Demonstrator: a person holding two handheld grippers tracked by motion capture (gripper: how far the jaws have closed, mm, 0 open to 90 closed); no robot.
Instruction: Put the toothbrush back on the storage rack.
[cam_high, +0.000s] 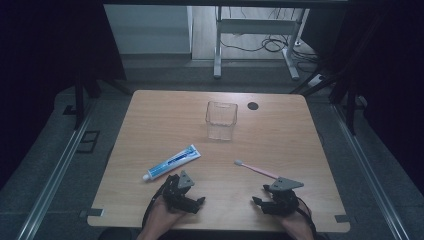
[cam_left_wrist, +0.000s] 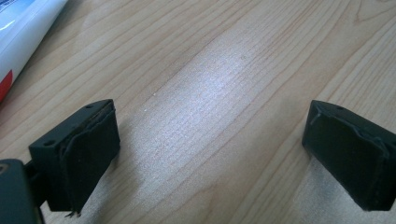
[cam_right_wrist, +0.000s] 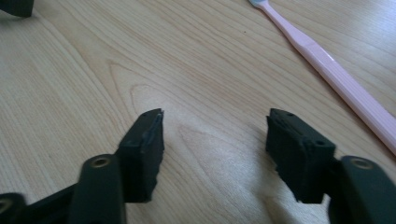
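A white and blue toothpaste tube (cam_high: 172, 161) lies left of centre on the wooden table (cam_high: 280, 125); its edge shows as the toothpaste tube (cam_left_wrist: 21, 32) in the left gripper view. A pink toothbrush (cam_high: 257, 170) lies right of centre, and the toothbrush (cam_right_wrist: 336, 77) runs past the right jaw in the right gripper view. A clear plastic cup (cam_high: 221, 120) stands upright toward the back. My left gripper (cam_high: 192, 202) rests open near the front edge, below the tube, nothing between its jaws. My right gripper (cam_high: 262, 202) is open too, just in front of the toothbrush handle.
A dark round hole (cam_high: 253, 106) marks the table's back right. Metal rails (cam_high: 55, 170) run along both sides of the table on the grey floor. A white desk frame (cam_high: 255, 30) with cables stands beyond the table.
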